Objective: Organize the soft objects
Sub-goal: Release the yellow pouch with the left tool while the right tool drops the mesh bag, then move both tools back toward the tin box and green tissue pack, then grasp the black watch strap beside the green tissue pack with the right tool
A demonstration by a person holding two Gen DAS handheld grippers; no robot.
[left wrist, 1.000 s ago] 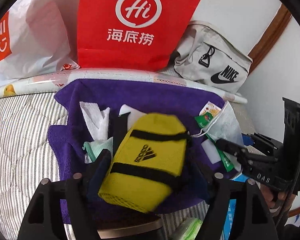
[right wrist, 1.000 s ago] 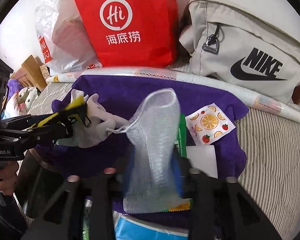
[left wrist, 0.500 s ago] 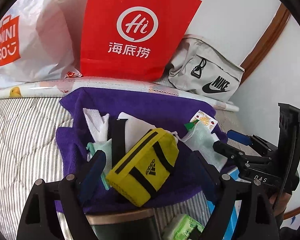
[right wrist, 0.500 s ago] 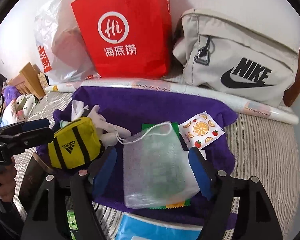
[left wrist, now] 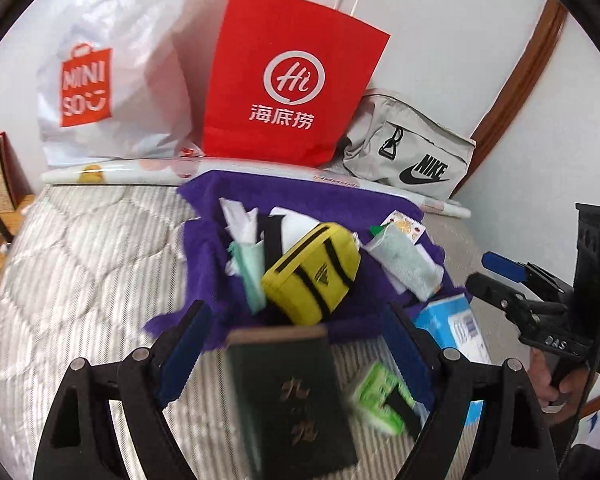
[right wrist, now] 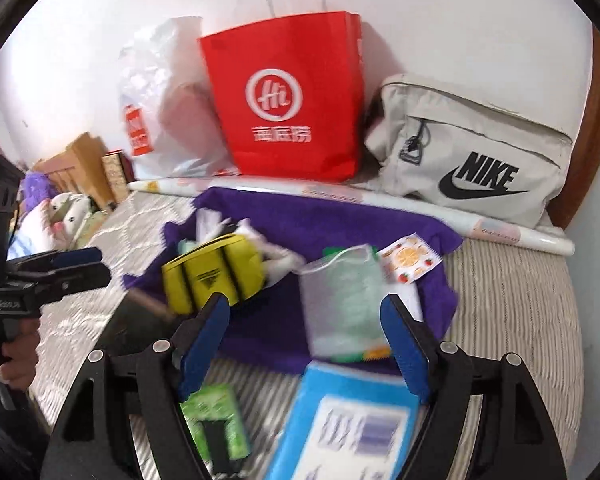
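Note:
A purple towel [left wrist: 300,200] [right wrist: 320,216] lies on the striped bed. On it rest a yellow pouch [left wrist: 312,272] [right wrist: 216,276], a white mesh bag [left wrist: 404,260] [right wrist: 344,304], white cloths [left wrist: 240,220] and a fruit-print packet [right wrist: 410,258]. My left gripper [left wrist: 298,344] is open and empty, held back above a dark book [left wrist: 296,396]. My right gripper [right wrist: 306,340] is open and empty, held back from the mesh bag. Each gripper shows from the side in the other's view, the right one [left wrist: 496,280] and the left one [right wrist: 76,268].
A red paper bag [left wrist: 292,80], a white Miniso bag [left wrist: 112,80] and a grey Nike bag [right wrist: 472,152] stand at the wall behind a rolled sheet [right wrist: 500,232]. A blue box [right wrist: 352,424] and a green packet [right wrist: 216,416] lie near the front edge.
Both grippers opened, let go of the yellow pouch and the mesh bag onto the towel, then pulled back and up. The book, blue box and green packet came into view.

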